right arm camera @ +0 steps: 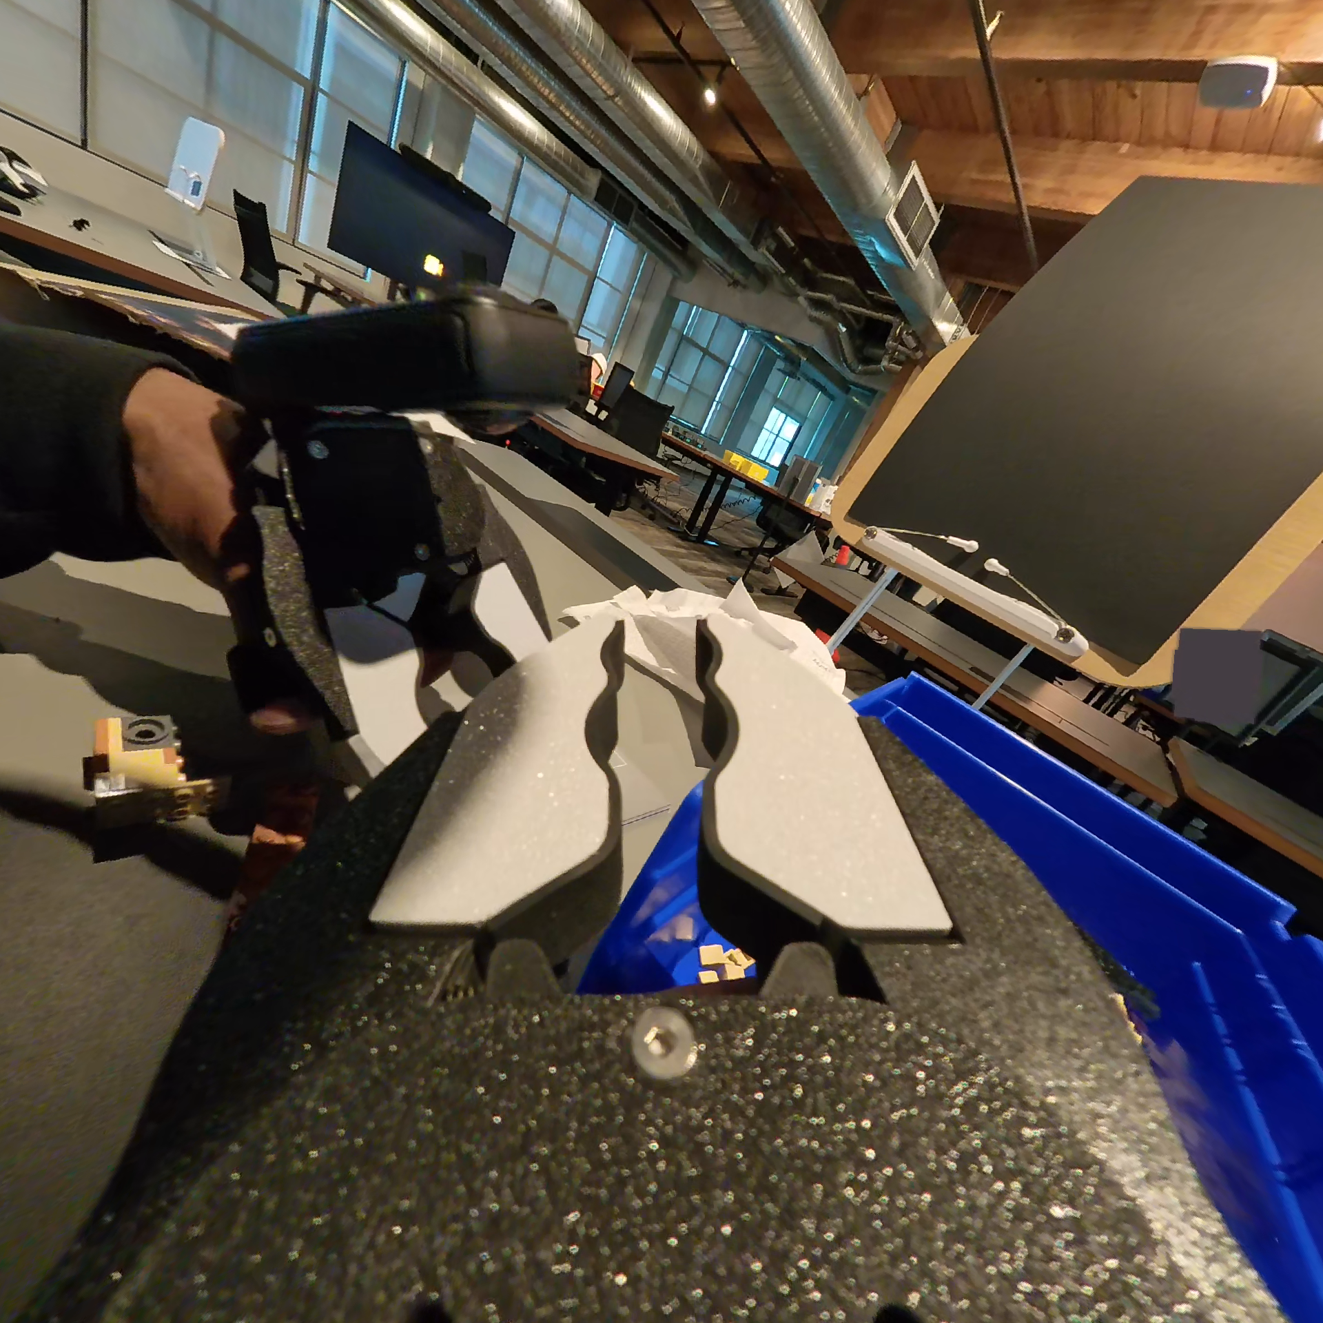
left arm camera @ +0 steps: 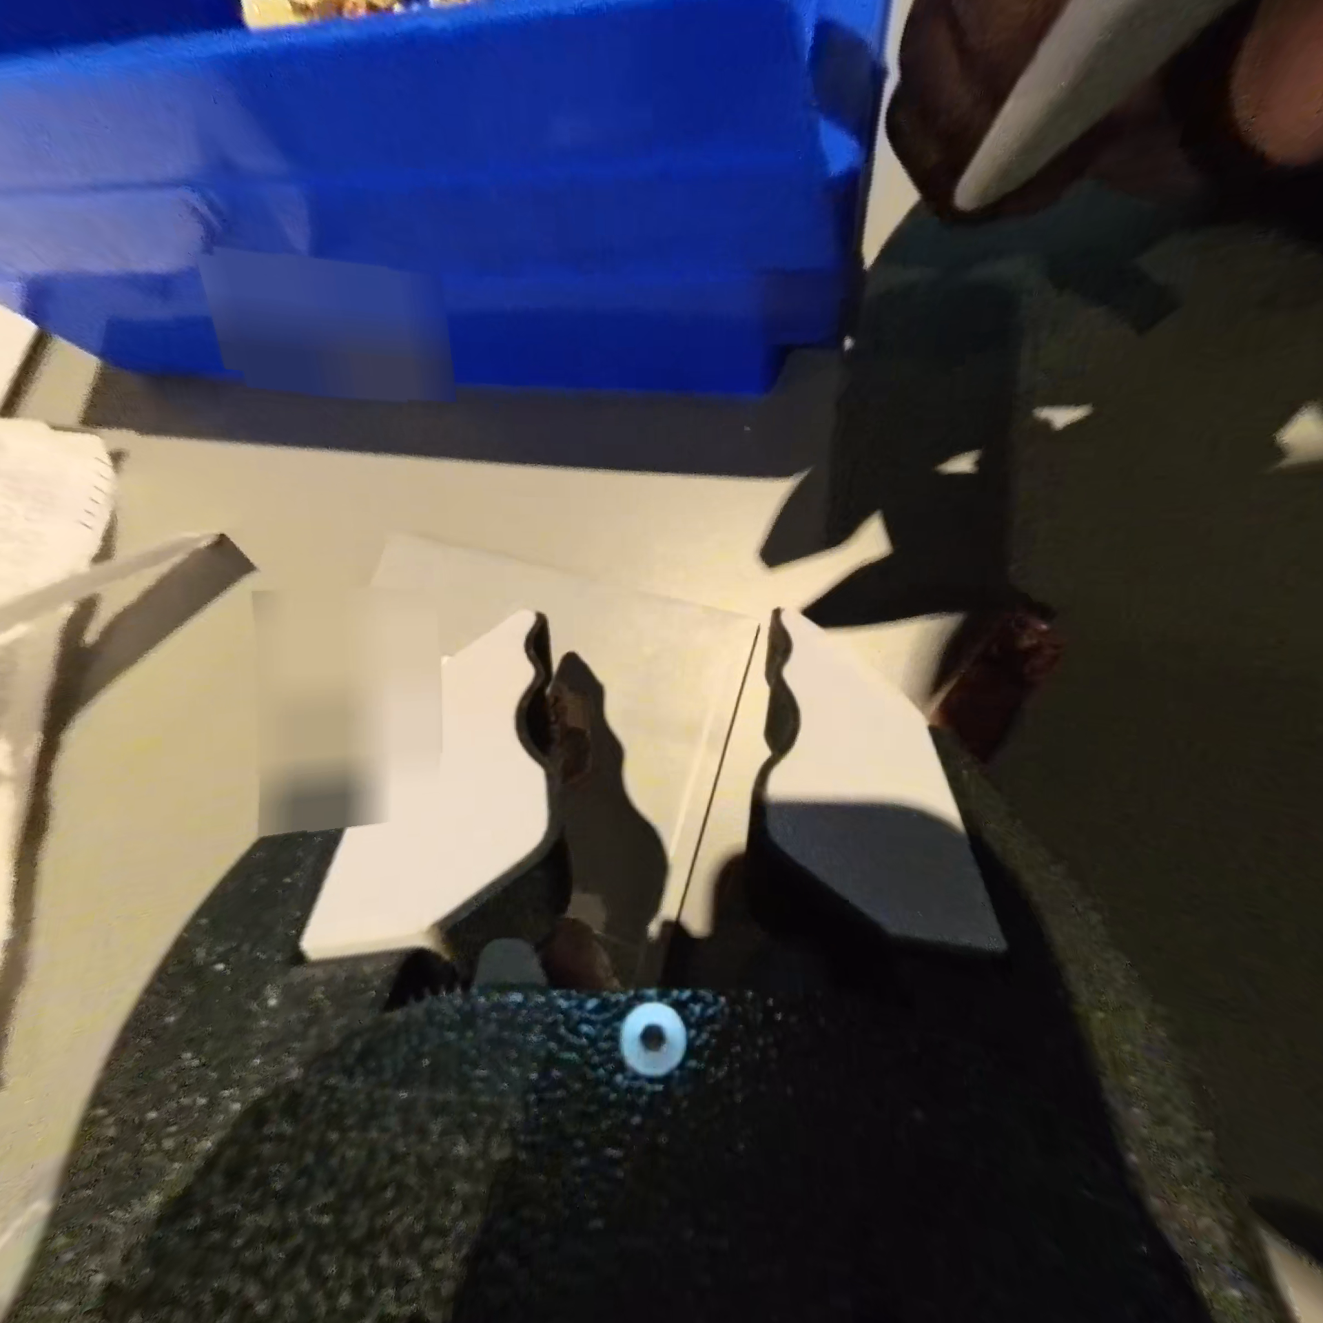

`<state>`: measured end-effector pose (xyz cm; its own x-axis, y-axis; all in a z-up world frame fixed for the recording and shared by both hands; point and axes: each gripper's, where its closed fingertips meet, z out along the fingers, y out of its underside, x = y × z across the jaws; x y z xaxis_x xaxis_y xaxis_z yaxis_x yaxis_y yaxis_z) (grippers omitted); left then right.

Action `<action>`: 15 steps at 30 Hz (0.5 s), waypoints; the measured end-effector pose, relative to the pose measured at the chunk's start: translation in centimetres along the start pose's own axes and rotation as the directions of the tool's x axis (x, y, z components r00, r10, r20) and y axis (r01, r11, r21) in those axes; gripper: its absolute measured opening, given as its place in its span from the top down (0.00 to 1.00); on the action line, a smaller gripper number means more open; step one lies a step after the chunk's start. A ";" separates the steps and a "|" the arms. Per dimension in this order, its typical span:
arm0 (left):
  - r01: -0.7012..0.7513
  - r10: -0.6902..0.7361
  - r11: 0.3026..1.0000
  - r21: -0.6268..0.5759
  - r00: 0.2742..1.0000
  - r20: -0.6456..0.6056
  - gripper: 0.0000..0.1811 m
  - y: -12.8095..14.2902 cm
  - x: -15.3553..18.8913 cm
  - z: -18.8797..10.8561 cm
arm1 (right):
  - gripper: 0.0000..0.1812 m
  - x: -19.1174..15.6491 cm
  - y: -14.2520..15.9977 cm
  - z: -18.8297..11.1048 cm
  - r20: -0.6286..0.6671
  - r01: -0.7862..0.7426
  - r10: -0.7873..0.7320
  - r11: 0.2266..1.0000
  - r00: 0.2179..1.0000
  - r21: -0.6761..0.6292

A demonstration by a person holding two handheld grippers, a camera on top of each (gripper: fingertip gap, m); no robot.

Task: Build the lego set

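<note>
Left hand-held gripper (left arm camera: 662,630) wide, empty | right hand-held gripper (right arm camera: 658,630) narrow, over blue bin (right arm camera: 1074,895)

Bright blue plastic bin (right arm camera: 1117,952) holds pale tan pieces (right arm camera: 723,963). The right gripper (right arm camera: 655,687) has matte grey fingers (right arm camera: 530,802) on a black, silver-speckled body. Beside it sits a small brick assembly (right arm camera: 143,769) of tan, brown and dark grey on the grey tabletop (right arm camera: 107,1002), with crumpled white paper (right arm camera: 673,608) beyond.

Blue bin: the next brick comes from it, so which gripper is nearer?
Right. The right gripper hangs over the blue bin, fingers open; the left gripper is short of it, over the table.
</note>
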<state>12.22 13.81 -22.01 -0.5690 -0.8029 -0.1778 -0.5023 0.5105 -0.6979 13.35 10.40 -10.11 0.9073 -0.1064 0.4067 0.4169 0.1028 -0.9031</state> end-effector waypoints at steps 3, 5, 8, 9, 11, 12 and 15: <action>0.031 -0.031 0.999 -0.029 0.999 0.012 0.68 0.5 -0.3 0.3 | 0.90 0.0 0.1 0.0 0.002 -0.003 0.003 1.000 1.000 -0.005; 0.022 -0.021 0.998 -0.054 0.999 0.025 0.68 0.9 -0.4 0.6 | 0.90 0.0 0.1 0.0 0.003 -0.005 0.005 1.000 1.000 -0.005; 0.042 -0.040 0.997 -0.065 0.999 0.020 0.67 1.1 -0.2 0.9 | 0.90 -0.1 0.2 0.1 0.006 -0.004 0.004 1.000 1.000 -0.010; 0.048 -0.047 0.997 -0.065 0.999 0.018 0.67 1.1 -0.2 0.9 | 0.90 -0.1 0.2 0.1 0.007 -0.005 0.005 1.000 1.000 -0.011; 0.060 -0.059 0.996 -0.062 0.998 0.012 0.67 1.1 -0.2 0.9 | 0.90 -0.1 0.2 0.1 0.009 -0.004 0.004 1.000 1.000 -0.013; 0.070 -0.069 0.996 -0.061 0.998 0.007 0.67 1.1 -0.2 0.9 | 0.90 -0.1 0.3 0.1 0.010 -0.005 0.005 1.000 1.000 -0.014; 0.090 -0.091 0.995 -0.051 0.996 -0.014 0.69 1.0 -0.1 0.8 | 0.90 -0.2 0.3 0.2 0.013 -0.005 0.005 1.000 1.000 -0.017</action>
<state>12.29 14.15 -23.31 -0.5298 -0.8417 -0.1041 -0.5844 0.4512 -0.6745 13.30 10.61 -10.45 0.9101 -0.0932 0.4038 0.4114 0.0868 -0.9073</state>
